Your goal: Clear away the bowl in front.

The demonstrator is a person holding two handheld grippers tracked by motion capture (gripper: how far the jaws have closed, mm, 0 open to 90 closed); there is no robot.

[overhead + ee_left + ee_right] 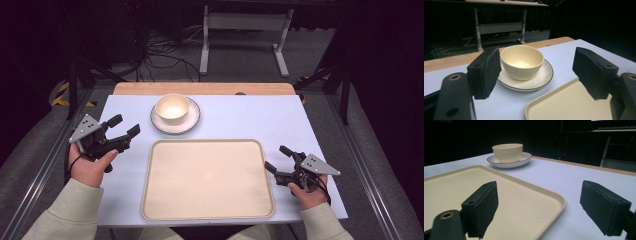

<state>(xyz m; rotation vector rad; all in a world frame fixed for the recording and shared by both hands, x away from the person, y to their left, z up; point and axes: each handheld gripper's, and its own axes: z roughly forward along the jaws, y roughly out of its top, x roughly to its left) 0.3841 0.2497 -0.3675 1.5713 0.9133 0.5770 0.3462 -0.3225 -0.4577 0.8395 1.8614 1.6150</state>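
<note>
A cream bowl (172, 107) stands upright on a white saucer (191, 122) with a dark rim, toward the far side of the pale blue table. In front of them lies a beige tray (207, 179), bare inside. My left gripper (128, 125) is held above the table left of the tray, open, aimed at the bowl (521, 61) and saucer (541, 77), well short of them. My right gripper (279, 158) hovers at the tray's right edge, open, with nothing between its jaws. Its own view looks across the tray (529, 202) to the bowl (507, 152).
A wooden strip (202, 88) runs along the table's far edge. Beyond it a white desk frame (245, 37) and loose cables (160, 57) sit on the dark floor. Metal rails (45, 170) flank the table on both sides.
</note>
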